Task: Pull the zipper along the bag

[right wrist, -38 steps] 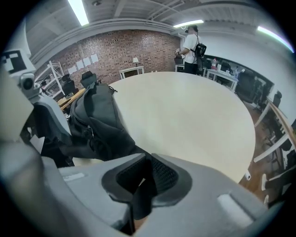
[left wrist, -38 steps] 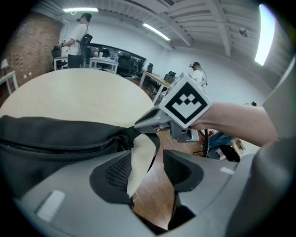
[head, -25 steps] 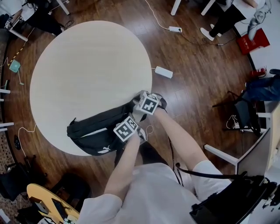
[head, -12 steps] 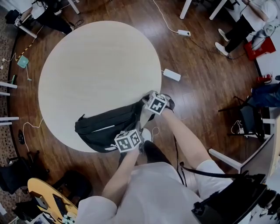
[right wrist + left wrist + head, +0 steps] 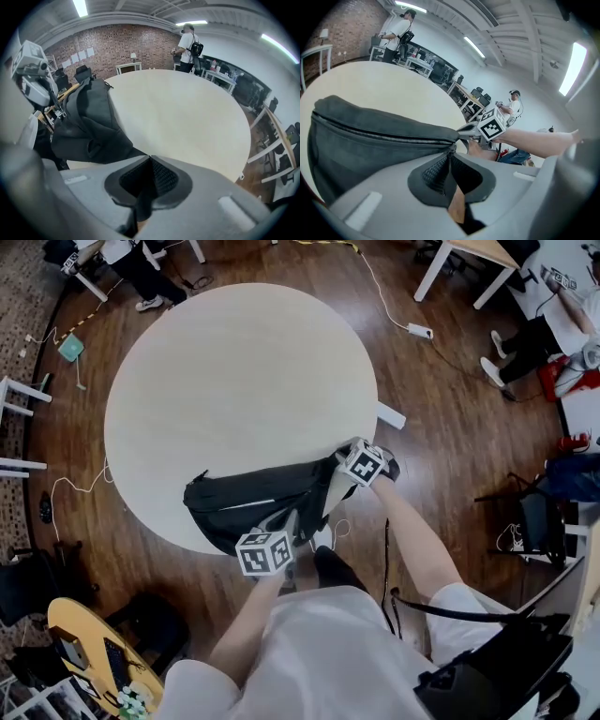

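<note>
At the near rim of the round table [image 5: 234,362], the black bag [image 5: 246,507] lies lengthwise, left end on the tabletop, right end at the edge. Left gripper [image 5: 451,151] is at the bag's front side, jaws pressed together on the zipper [image 5: 397,137] right where its track meets the tips; the pull tab is too small to make out. Right gripper [image 5: 149,158] is at the bag's right end, jaws clamped on a fold of bag fabric, with the bag slumped to its left.
</note>
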Demonstrator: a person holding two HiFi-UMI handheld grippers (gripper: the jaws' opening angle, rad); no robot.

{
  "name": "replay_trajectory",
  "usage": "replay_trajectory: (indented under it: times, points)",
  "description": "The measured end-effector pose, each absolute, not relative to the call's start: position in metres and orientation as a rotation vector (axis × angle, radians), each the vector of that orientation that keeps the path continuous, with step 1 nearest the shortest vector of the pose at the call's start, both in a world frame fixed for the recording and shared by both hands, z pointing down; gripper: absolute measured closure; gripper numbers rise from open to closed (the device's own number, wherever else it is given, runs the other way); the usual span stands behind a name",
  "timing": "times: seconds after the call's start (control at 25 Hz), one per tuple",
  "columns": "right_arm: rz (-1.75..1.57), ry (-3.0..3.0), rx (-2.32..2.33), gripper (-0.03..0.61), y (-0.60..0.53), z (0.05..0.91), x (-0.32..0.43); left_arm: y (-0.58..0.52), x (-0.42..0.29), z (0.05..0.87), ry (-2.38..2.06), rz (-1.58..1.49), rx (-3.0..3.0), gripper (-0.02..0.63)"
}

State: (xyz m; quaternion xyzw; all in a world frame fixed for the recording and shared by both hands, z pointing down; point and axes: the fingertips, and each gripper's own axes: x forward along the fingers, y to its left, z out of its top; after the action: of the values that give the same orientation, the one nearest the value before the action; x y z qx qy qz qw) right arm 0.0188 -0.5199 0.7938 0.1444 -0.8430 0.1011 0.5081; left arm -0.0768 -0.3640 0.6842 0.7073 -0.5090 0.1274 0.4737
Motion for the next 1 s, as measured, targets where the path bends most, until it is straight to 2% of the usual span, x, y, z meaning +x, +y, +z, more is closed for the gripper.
replay_trajectory:
  times: [0.48, 0.84, 1.0]
  points:
    - [0.301, -1.911, 0.399, 0.584, -0.523, 0.802, 0.033, -0.319, -0.246, 0.671, -1.391, 0.376, 1.734, 0.578]
    - [0.304, -1.82, 0.46, 0.586, -0.519, 0.802, 0.029, -0.312, -0.414, 0.706, -1.65, 0.509, 1.631, 0.578]
    - [0.299, -1.803, 0.478, 0.586, -0.517, 0.799, 0.017, -0.319, -0.461, 0.739, -1.648, 0.642, 1.609, 0.578]
